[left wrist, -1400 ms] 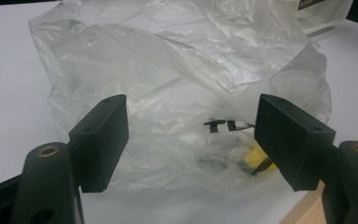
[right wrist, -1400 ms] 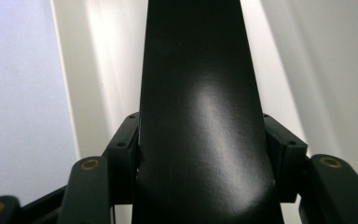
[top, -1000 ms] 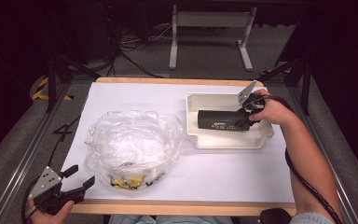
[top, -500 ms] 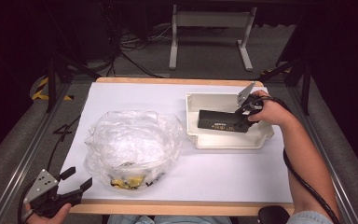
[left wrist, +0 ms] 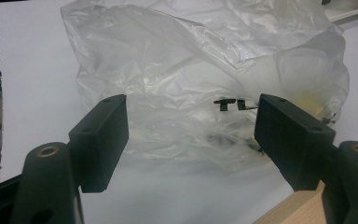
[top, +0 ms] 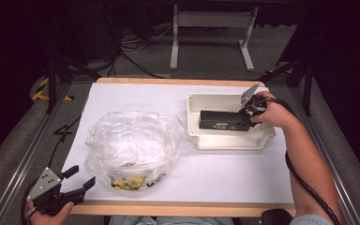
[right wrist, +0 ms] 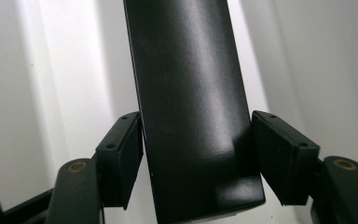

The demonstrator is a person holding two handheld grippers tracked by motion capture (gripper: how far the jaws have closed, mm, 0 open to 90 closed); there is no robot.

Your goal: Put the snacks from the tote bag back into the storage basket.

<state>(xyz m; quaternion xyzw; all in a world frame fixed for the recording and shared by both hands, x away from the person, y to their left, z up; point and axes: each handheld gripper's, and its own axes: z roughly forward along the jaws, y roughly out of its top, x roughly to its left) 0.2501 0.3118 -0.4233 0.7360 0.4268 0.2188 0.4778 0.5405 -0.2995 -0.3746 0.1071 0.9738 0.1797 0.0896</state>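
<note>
The black box lies flat inside the white tray, on the right side of the table, its long side running across the tray. In the right gripper view the black box stands between the jaws of the right hand-held gripper. The left pad appears at or near the box's edge; a thin gap shows at the right pad. These jaws have just been opening, with the box between them, and the high view places the right hand-held gripper at the box's right end. Judgement: the box has been set down in the tray and is being let go; the placing step looks all but done. The left hand-held gripper rests at the near left table edge, jaws spread wide and holding nothing, facing the crumpled clear plastic bag.
</note>
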